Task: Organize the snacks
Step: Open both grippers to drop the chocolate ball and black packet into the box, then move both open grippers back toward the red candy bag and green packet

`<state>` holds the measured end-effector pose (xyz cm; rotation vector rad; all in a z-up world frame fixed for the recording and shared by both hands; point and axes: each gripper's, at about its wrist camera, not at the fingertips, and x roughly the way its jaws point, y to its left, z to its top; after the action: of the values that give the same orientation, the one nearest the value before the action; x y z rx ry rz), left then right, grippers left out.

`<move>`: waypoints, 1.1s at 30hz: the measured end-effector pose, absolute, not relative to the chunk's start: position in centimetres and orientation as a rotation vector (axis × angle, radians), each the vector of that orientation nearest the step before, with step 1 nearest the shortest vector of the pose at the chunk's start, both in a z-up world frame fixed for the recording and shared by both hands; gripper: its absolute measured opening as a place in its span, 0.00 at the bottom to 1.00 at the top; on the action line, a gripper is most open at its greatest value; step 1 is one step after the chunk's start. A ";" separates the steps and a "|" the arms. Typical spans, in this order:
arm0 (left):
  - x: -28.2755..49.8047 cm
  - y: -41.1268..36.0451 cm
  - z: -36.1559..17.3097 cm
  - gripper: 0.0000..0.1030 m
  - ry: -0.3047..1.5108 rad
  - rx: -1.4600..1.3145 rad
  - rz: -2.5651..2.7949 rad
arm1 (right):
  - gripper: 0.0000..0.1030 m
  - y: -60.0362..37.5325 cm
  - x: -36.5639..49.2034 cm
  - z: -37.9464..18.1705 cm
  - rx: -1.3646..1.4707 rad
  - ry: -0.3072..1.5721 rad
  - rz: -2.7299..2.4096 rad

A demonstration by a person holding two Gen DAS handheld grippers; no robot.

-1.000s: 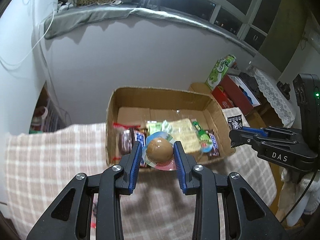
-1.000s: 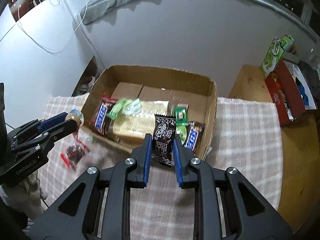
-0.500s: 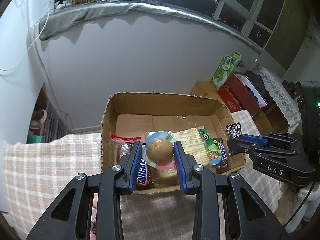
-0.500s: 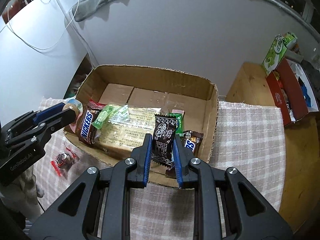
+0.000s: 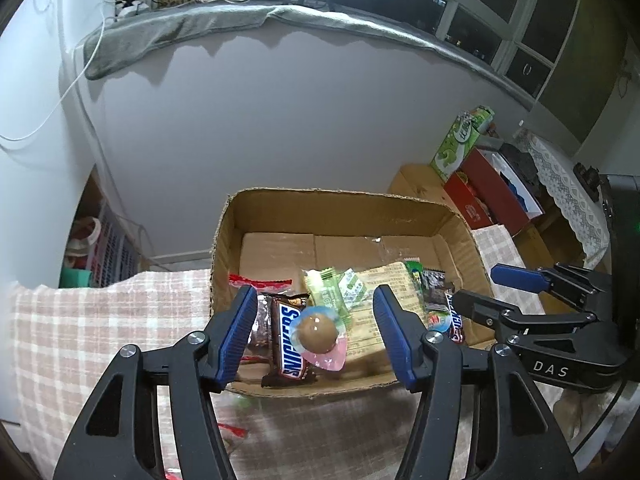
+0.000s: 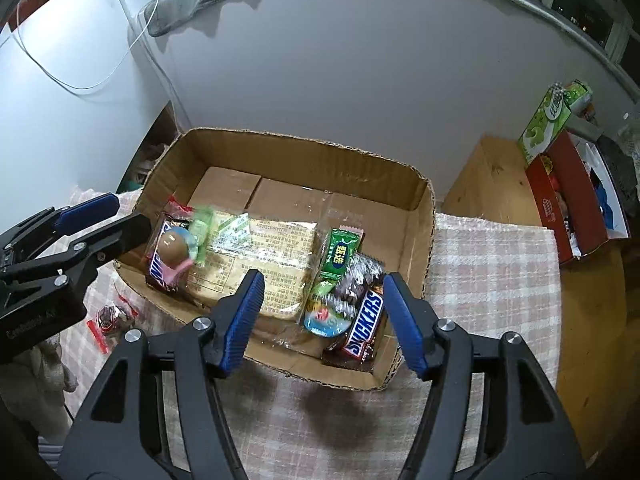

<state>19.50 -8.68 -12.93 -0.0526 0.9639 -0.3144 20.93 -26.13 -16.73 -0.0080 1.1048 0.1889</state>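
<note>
An open cardboard box stands on the checked tablecloth and holds several snacks. My left gripper is open over the box's near left corner; a brown egg snack in a pink-blue wrapper sits free between its jaws, on a Snickers bar. My right gripper is open over the box's near right part. Below it lie a black packet, a green packet and another Snickers bar. A large pale biscuit pack fills the middle.
A red-wrapped snack lies on the cloth left of the box. A wooden side table carries a red box and a green carton. A grey wall stands right behind the box.
Both grippers have opened. The left one let go of the egg snack and the right one let go of the black packet; both snacks now lie in the box.
</note>
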 end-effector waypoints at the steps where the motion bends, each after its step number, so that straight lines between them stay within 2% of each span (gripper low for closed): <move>1: 19.5 -8.6 -12.9 0.58 0.962 -0.052 -0.314 | 0.63 -26.1 20.9 -16.8 -0.010 1.106 0.188; 15: 17.6 -6.9 -11.0 0.58 0.917 -0.074 -0.306 | 0.63 -25.6 19.5 -15.5 0.007 1.083 0.196; 33: 10.8 5.1 -10.6 0.58 0.925 -0.194 -0.109 | 0.63 -24.2 16.1 -14.0 0.052 1.065 0.262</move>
<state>10.79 5.13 -10.60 -0.1938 0.9253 -0.1088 16.09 -24.19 -13.98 0.0516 1.0649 0.2623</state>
